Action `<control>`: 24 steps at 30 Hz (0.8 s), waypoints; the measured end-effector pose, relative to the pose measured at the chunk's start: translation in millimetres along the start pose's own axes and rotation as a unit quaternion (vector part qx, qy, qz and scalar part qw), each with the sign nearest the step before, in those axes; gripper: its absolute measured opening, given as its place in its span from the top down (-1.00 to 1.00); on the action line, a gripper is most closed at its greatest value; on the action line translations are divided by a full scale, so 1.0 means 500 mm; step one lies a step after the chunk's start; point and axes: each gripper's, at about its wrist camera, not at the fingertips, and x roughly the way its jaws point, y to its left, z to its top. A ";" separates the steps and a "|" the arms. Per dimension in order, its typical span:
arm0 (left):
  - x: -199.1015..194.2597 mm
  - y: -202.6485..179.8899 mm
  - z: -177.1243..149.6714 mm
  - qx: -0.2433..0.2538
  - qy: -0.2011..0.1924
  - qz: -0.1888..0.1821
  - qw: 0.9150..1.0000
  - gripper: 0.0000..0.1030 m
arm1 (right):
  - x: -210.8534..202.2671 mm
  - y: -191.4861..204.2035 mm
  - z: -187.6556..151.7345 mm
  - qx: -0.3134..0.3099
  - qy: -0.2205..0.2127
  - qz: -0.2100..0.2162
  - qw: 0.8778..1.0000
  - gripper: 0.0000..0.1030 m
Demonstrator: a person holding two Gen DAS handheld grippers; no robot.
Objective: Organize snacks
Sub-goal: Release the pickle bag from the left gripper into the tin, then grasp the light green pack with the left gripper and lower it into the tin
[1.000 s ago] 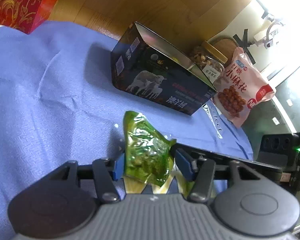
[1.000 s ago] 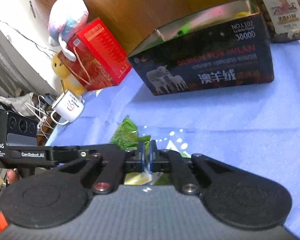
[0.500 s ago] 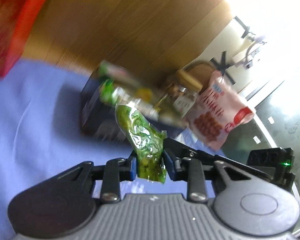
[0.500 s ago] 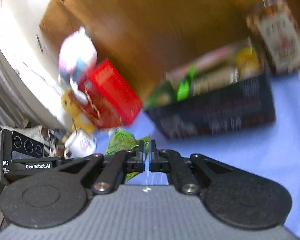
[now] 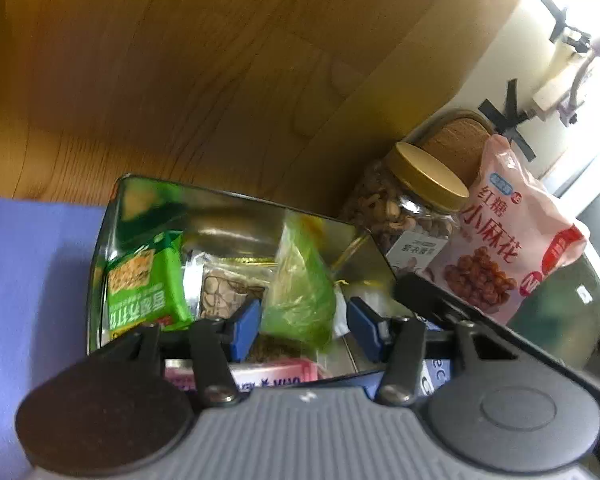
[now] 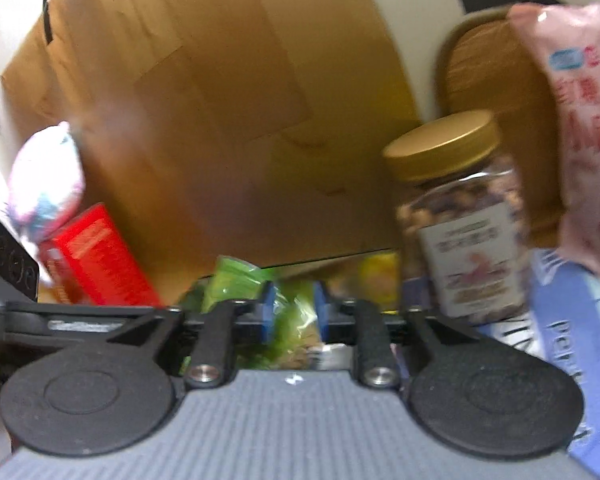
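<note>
My left gripper (image 5: 302, 328) is open over the open metal tin (image 5: 236, 200). A clear green snack packet (image 5: 300, 300) sits loose between the left pads, inside the tin. The tin holds a green-labelled packet (image 5: 144, 288), a nut bar packet (image 5: 224, 294) and a pink box (image 5: 276, 374). My right gripper (image 6: 292, 316) is open over the tin too, with a green packet (image 6: 290, 320) between its pads; I cannot tell if it touches them.
A nut jar with a gold lid (image 5: 412, 208) (image 6: 464, 220) and a pink snack bag (image 5: 508, 232) (image 6: 580, 128) stand right of the tin. A cardboard box (image 6: 204, 120) stands behind. A red box (image 6: 96, 256) and a plush toy (image 6: 44, 184) are at left.
Both grippers rose from the blue cloth and moved over the tin. The left gripper closed on the green packet, carried it, and has now opened. The right gripper went from shut to open.
</note>
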 end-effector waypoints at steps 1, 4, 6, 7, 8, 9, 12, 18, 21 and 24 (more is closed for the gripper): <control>-0.014 0.001 -0.005 0.003 -0.009 -0.007 1.000 0.05 | -0.012 -0.008 -0.006 0.005 -0.003 0.005 1.000 0.45; -0.067 -0.002 -0.022 0.012 -0.028 -0.017 0.999 0.05 | -0.062 -0.027 -0.033 0.019 -0.006 0.028 0.999 0.45; -0.113 -0.006 -0.046 0.021 -0.038 -0.029 0.999 0.05 | -0.088 -0.029 -0.062 0.029 0.001 0.039 0.999 0.45; -0.130 -0.007 -0.061 0.023 -0.035 -0.033 0.999 0.05 | -0.099 -0.028 -0.080 0.039 0.010 0.049 0.998 0.45; -0.145 -0.006 -0.076 0.026 -0.029 -0.038 0.999 0.05 | -0.112 -0.033 -0.101 0.051 0.021 0.057 0.997 0.45; -0.160 -0.006 -0.101 0.032 -0.019 -0.039 0.999 0.05 | -0.124 -0.037 -0.122 0.061 0.034 0.060 0.996 0.45; -0.180 -0.006 -0.180 0.045 0.023 -0.032 0.998 0.05 | -0.166 -0.041 -0.191 0.073 0.062 0.070 0.993 0.40; -0.187 -0.001 -0.290 0.047 0.069 -0.053 0.995 0.05 | -0.239 0.002 -0.286 -0.004 0.098 0.065 0.993 0.03; -0.172 -0.003 -0.305 0.038 0.080 -0.054 0.995 0.05 | -0.246 0.047 -0.306 -0.079 0.107 0.066 0.989 -0.06; -0.157 -0.005 -0.322 0.040 0.095 -0.044 0.994 0.12 | -0.242 0.086 -0.315 -0.147 0.105 0.053 0.982 -0.16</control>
